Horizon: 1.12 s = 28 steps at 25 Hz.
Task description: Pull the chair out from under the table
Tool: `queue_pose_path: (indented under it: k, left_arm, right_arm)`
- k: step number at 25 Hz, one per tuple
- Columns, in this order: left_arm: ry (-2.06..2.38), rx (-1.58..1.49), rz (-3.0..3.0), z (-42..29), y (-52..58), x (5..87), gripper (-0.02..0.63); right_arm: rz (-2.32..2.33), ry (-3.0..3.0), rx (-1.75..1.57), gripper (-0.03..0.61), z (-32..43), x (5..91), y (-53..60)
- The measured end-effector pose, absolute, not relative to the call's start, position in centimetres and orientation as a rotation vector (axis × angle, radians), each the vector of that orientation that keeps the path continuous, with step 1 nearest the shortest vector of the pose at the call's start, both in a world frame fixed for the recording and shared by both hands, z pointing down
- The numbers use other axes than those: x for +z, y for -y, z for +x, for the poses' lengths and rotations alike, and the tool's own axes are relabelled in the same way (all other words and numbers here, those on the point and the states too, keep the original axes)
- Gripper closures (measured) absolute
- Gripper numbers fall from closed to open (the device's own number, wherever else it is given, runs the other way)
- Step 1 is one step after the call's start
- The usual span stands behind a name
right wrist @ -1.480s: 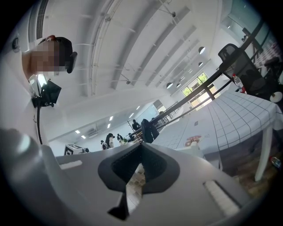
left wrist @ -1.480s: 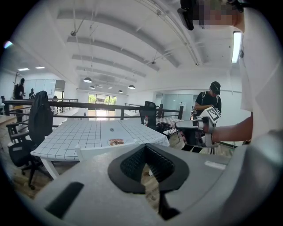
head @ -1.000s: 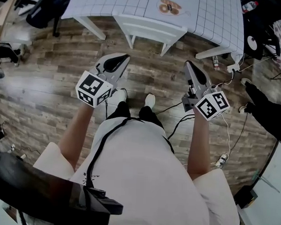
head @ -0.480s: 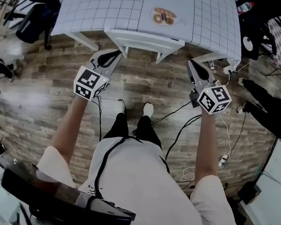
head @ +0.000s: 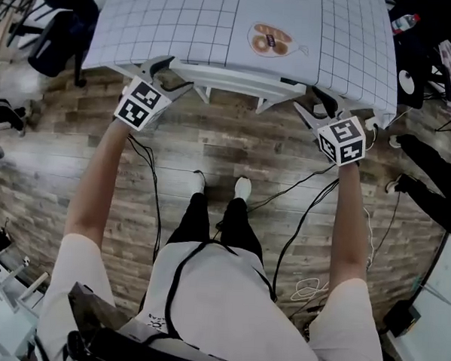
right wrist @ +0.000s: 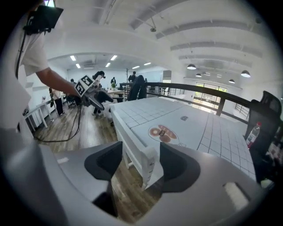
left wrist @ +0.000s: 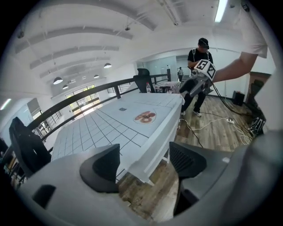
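A white chair [head: 238,78] stands tucked under the table [head: 188,23] with the grid-patterned cloth; only its top rail and legs show. My left gripper [head: 175,71] is at the rail's left end and my right gripper [head: 314,105] at its right end. In the left gripper view the left gripper's [left wrist: 143,156] jaws are opening, with the chair's rail end [left wrist: 148,165] between them and gaps on both sides. In the right gripper view the right gripper's [right wrist: 139,154] jaws are opening too, around the other rail end [right wrist: 148,161], which lies close to the right-hand jaw.
A round doughnut print [head: 269,39] lies on the cloth. Cables [head: 300,187] trail over the wood floor beside my feet. A black office chair [head: 60,24] stands at the far left, dark clutter and a person's leg [head: 429,187] at the right.
Both grippers moved forward and down from above my feet to the two ends of the chair's top rail. Their jaws, shut before, now stand apart around the rail.
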<state>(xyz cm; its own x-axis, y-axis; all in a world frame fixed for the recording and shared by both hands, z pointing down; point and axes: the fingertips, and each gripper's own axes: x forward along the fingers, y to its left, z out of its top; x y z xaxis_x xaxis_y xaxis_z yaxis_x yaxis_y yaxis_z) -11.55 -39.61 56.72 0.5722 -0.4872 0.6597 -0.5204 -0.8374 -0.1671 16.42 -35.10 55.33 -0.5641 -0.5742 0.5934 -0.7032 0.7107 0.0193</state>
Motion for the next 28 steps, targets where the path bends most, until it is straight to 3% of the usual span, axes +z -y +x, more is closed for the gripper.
queue_pose_path:
  k: [5, 11, 14, 20, 28]
  left_arm:
    - [0.744, 1.266, 2.685, -13.1, 41.3, 59.8, 0.230]
    - [0.647, 1.312, 2.661, -13.1, 42.1, 62.3, 0.296]
    - [0.665, 1.331, 2.653, -13.1, 42.8, 63.0, 0.410]
    - [0.617, 1.357, 2.642, -12.9, 43.0, 63.5, 0.420]
    - [0.611, 1.344, 2.627, -13.2, 42.8, 63.3, 0.431]
  right_arm:
    - [0.867, 2.295, 0.298, 0.249, 16.2, 57.7, 36.6]
    - [0.754, 2.270, 0.353, 0.233, 15.3, 61.1, 37.7]
    - [0.732, 2.263, 0.338, 0.286, 14.7, 62.0, 38.5]
    - [0.707, 2.252, 0.320, 0.383, 14.0, 63.5, 38.8]
    - [0.620, 2.245, 0.339, 0.405, 13.9, 63.4, 38.5]
